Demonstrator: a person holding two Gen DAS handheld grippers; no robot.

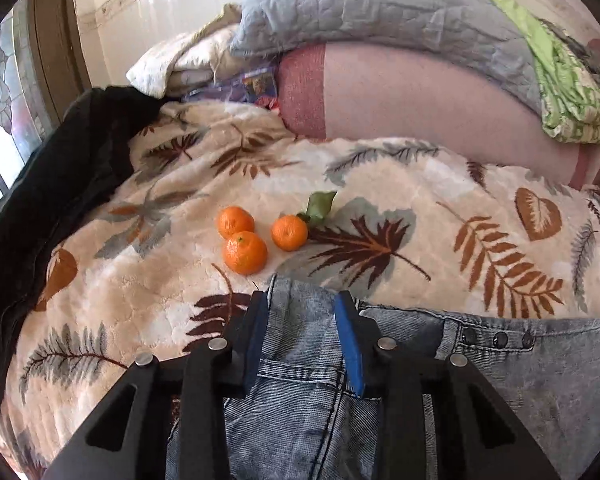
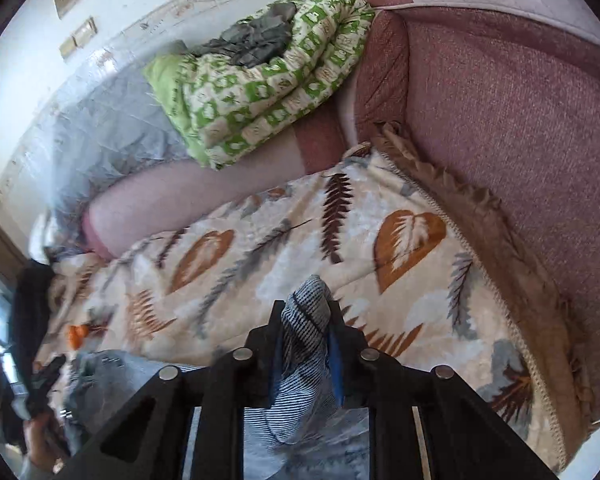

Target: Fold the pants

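Up front in the left wrist view, three tangerines (image 1: 256,238) lie on the leaf-print blanket (image 1: 380,184), two touching and one just apart with a green leaf (image 1: 320,206) on it. Three dark snaps (image 1: 498,338) show along the waistband of the faded jeans (image 1: 308,392), which lie on the blanket's near edge beneath the tool. The left gripper (image 1: 303,322) points steeply down with a corner of the waistband between its blue pads (image 1: 350,344); the denim fills the gap, so it looks clamped on the jeans (though the contact is hard to judge at the left pad). A black garment (image 1: 48,184) lies heaped at the left, a grey quilted pillow (image 1: 360,8) above the pink sofa back (image 1: 420,112).

Only the right wrist view shows the sofa's armrest (image 2: 500,120), the blanket's fringed edge and the whole folded green-and-white quilt (image 2: 268,92). The right gripper (image 2: 306,312), tilted down and rolled, is clamped on a bunched fold of the jeans, lifted off the blanket. At far left a person's hand (image 2: 40,440) holds the other tool, blurred, near one orange smear of fruit.
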